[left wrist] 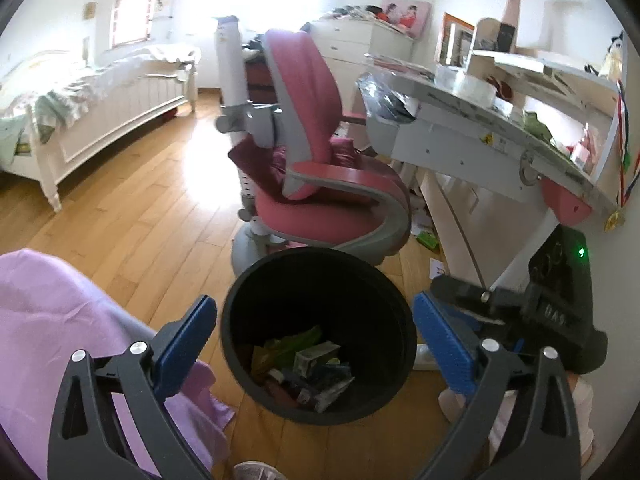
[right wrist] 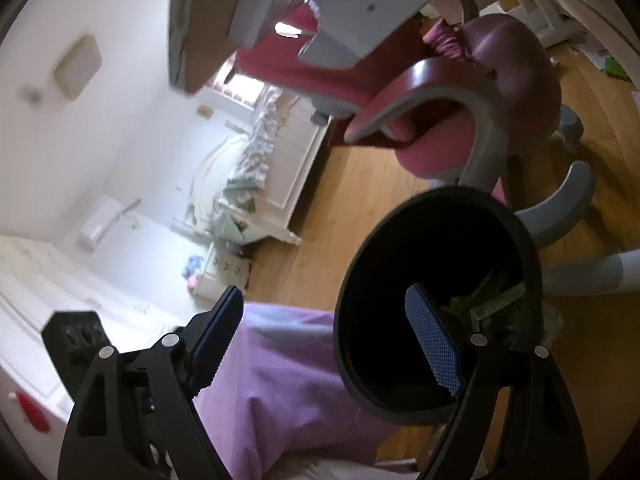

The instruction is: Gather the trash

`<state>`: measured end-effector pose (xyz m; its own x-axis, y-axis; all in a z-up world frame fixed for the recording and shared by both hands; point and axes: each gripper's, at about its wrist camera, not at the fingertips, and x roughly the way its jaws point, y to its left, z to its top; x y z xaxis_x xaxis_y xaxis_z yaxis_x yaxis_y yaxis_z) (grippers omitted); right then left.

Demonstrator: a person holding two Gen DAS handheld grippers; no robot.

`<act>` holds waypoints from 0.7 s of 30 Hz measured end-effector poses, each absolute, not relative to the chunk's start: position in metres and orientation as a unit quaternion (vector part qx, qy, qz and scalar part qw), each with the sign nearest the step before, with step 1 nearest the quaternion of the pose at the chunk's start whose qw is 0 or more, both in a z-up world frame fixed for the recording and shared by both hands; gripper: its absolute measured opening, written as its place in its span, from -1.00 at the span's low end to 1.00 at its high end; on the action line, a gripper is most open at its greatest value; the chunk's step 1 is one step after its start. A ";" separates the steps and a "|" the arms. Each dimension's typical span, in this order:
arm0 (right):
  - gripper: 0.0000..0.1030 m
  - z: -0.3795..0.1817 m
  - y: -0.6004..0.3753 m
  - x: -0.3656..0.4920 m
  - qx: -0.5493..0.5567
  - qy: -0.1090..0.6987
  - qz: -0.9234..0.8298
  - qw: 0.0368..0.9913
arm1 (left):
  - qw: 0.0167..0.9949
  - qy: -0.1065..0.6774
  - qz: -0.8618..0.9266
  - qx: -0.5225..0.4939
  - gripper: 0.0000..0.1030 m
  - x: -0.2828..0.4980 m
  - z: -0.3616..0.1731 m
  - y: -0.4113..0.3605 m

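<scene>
Wood floor [left wrist: 132,208] across the middle of the left wrist view, running to a white bed [left wrist: 92,96] at the upper left. Pink chair [left wrist: 320,152] in the middle of the frame, seat tucked toward a gray desk [left wrist: 480,132] at the upper right. Purple cloth [left wrist: 60,320] filling the lower left corner.

Black trash bin [left wrist: 320,280] low in the middle, standing upright on the floor, long axis up and down, round mouth open toward the camera. Inside at the bottom, a heap of trash [left wrist: 308,364]: green wrappers, a small box, clear plastic.

Left gripper [left wrist: 314,348] at the bottom edge, blue pads [left wrist: 186,340] spread wide on either side of the bin, holding nothing.

In the right wrist view, all tipped sideways: bin [right wrist: 532,264] at the lower right, mouth facing the camera, green scraps showing by its right wall. Right gripper [right wrist: 328,344] spread wide too, empty, right pad [right wrist: 434,348] in front of the bin mouth, left pad over the purple cloth [right wrist: 280,380]. Chair [right wrist: 460,120] at the upper right, bed [right wrist: 248,172] in the middle left, blurred.
</scene>
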<state>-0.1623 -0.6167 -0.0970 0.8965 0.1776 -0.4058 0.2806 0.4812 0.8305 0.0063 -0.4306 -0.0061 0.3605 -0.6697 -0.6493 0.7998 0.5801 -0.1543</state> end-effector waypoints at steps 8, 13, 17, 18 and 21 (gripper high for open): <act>0.63 -0.087 -0.559 -0.132 0.474 0.273 0.015 0.837 | 0.849 0.355 -0.386 0.058 0.89 0.015 0.004 -0.352; 0.68 -0.075 -0.511 -0.102 0.441 0.307 0.055 0.841 | 0.880 0.358 -0.311 0.024 0.89 0.026 0.007 -0.277; 0.68 -0.056 -0.465 -0.072 0.396 0.333 0.090 0.851 | 0.900 0.369 -0.231 0.015 0.89 0.032 0.004 -0.215; 0.68 -0.049 -0.448 -0.063 0.374 0.340 0.101 0.857 | 0.908 0.364 -0.205 0.008 0.89 0.032 0.003 -0.194; 0.76 -0.033 -0.403 -0.040 0.317 0.355 0.124 0.871 | 0.921 0.358 -0.150 -0.011 0.89 0.032 -0.002 -0.145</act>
